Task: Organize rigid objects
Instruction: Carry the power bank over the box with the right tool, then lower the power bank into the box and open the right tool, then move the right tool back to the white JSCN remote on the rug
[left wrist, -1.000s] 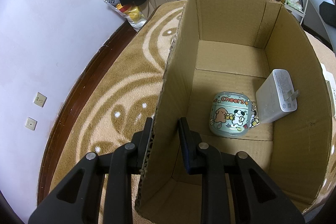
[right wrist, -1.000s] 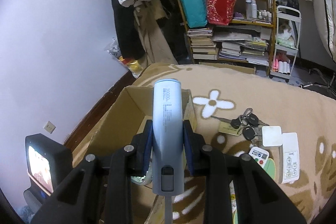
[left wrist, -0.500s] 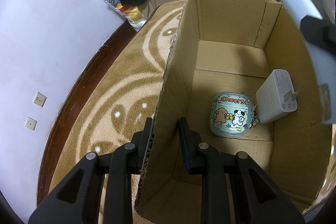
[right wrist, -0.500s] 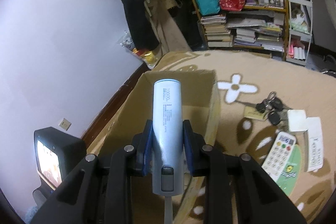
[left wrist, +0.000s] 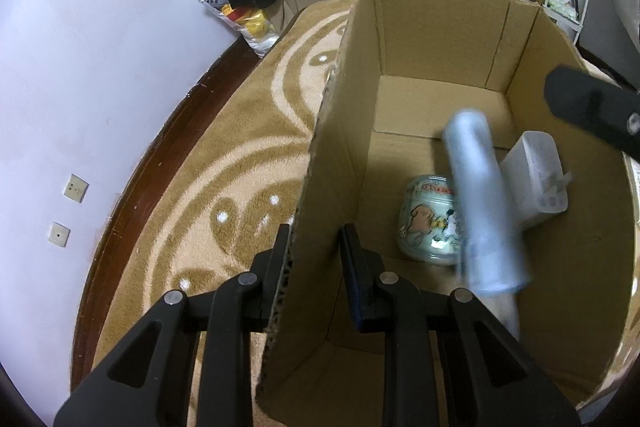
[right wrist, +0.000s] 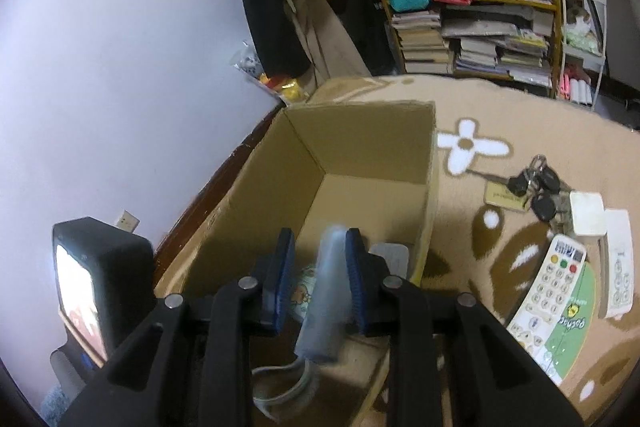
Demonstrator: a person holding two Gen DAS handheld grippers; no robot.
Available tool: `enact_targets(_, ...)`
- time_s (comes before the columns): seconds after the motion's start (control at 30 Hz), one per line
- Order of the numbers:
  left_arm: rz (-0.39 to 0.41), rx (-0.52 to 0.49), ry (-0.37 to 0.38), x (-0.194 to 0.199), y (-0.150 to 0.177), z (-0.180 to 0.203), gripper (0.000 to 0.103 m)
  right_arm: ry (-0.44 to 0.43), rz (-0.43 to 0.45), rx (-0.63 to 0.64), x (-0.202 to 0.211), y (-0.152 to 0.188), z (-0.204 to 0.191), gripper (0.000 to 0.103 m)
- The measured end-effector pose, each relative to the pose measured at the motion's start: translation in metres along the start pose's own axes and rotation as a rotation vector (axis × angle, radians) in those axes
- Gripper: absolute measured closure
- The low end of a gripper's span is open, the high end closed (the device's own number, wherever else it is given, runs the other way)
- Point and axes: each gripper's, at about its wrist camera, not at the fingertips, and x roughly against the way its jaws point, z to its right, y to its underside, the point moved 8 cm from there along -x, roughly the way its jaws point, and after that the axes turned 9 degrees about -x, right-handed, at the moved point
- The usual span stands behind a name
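Note:
An open cardboard box [left wrist: 432, 39] [right wrist: 360, 143] stands on the patterned rug. My left gripper [left wrist: 314, 247] is shut on the box's near left wall, one finger outside and one inside. Over the box, my right gripper [right wrist: 320, 267] is open. The pale blue power bank [right wrist: 324, 299] [left wrist: 484, 203] is blurred and loose between its pads, dropping into the box with its cable trailing. On the box floor lie a cartoon-print case [left wrist: 424, 223] and a white charger [left wrist: 536, 183]. A black part of the right gripper [left wrist: 592, 107] shows above the box's right wall.
To the right of the box, the rug [right wrist: 520, 131] holds keys [right wrist: 536, 187], a white remote [right wrist: 548, 287] on a green disc, and white cards [right wrist: 586, 213]. A crowded bookshelf [right wrist: 472, 27] stands behind. A white wall [left wrist: 100, 67] with dark skirting runs along the left.
The right gripper moved over the box and opened; the power bank it held has slipped free and is falling inside. The left gripper has kept its hold on the box wall.

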Motion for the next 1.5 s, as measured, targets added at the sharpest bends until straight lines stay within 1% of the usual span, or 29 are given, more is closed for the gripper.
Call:
enact_targets(0.17,0.001,0.003,0.005,0.001,0.000,-0.001,0.081,0.020,0.014,0.013,0.003,-0.003,0.001,0.076)
enact_targets(0.4,0.003,0.006,0.004,0.005,0.000,-0.001,0.080,0.111,0.064,0.028,0.014,-0.021,0.022,0.074)
enact_targets(0.43,0.002,0.005,0.004,0.005,0.000,-0.001,0.080,0.126,0.070,0.024,0.015,-0.024,0.028,0.071)
enact_targets(0.47,0.004,0.005,0.003,0.005,0.000,-0.002,0.080,0.140,0.076,0.019,0.017,-0.027,0.033,0.063)
enact_targets(0.5,0.003,0.005,0.004,0.005,0.000,-0.002,0.080,0.156,0.083,0.010,0.019,-0.029,0.040,0.058)
enact_targets(0.53,0.003,0.006,0.004,0.005,0.000,-0.002,0.080,0.170,0.089,-0.001,0.021,-0.032,0.046,0.047)
enact_targets(0.57,0.003,0.006,0.005,0.006,0.000,-0.002,0.080,0.183,0.091,-0.014,0.023,-0.035,0.054,0.040)
enact_targets(0.6,0.003,0.007,0.004,0.005,0.000,-0.001,0.080,0.189,0.089,-0.025,0.023,-0.036,0.060,0.037)
enact_targets(0.67,0.003,0.005,0.004,0.006,0.000,-0.001,0.080,0.204,0.085,-0.056,0.023,-0.039,0.075,0.024)
enact_targets(0.7,0.003,0.005,0.004,0.005,0.000,-0.001,0.080,0.213,0.091,-0.067,0.025,-0.040,0.081,0.021)
enact_targets(0.77,0.003,0.005,0.004,0.005,0.000,-0.001,0.080,0.233,0.104,-0.083,0.025,-0.041,0.092,0.011)
enact_targets(0.83,0.002,0.004,0.004,0.006,0.000,-0.001,0.080,0.256,0.107,-0.100,0.024,-0.043,0.105,0.009)
enact_targets(0.9,0.002,0.004,0.003,0.005,0.000,-0.001,0.080,0.309,0.105,-0.106,0.022,-0.046,0.118,0.009)
enact_targets(1.0,0.003,0.004,0.003,0.006,0.000,-0.001,0.080,0.364,0.076,-0.125,0.018,-0.046,0.135,0.009)
enact_targets(1.1,0.002,0.002,0.003,0.006,0.000,-0.002,0.080,0.372,0.046,-0.178,0.014,-0.039,0.151,0.009)
enact_targets(1.17,0.003,0.000,0.002,0.007,0.000,-0.002,0.080,0.379,0.006,-0.192,0.010,-0.032,0.160,0.009)
enact_targets(1.27,0.004,-0.008,-0.001,0.008,0.000,-0.002,0.080,0.404,-0.031,-0.209,0.006,-0.019,0.173,0.009)
enact_targets(1.43,0.003,-0.010,-0.003,0.006,0.000,-0.001,0.080,0.420,-0.070,-0.260,0.001,-0.002,0.190,0.009)
enact_targets(1.5,0.003,-0.012,-0.004,0.005,0.000,-0.001,0.080,0.425,-0.087,-0.254,-0.002,0.001,0.194,0.009)
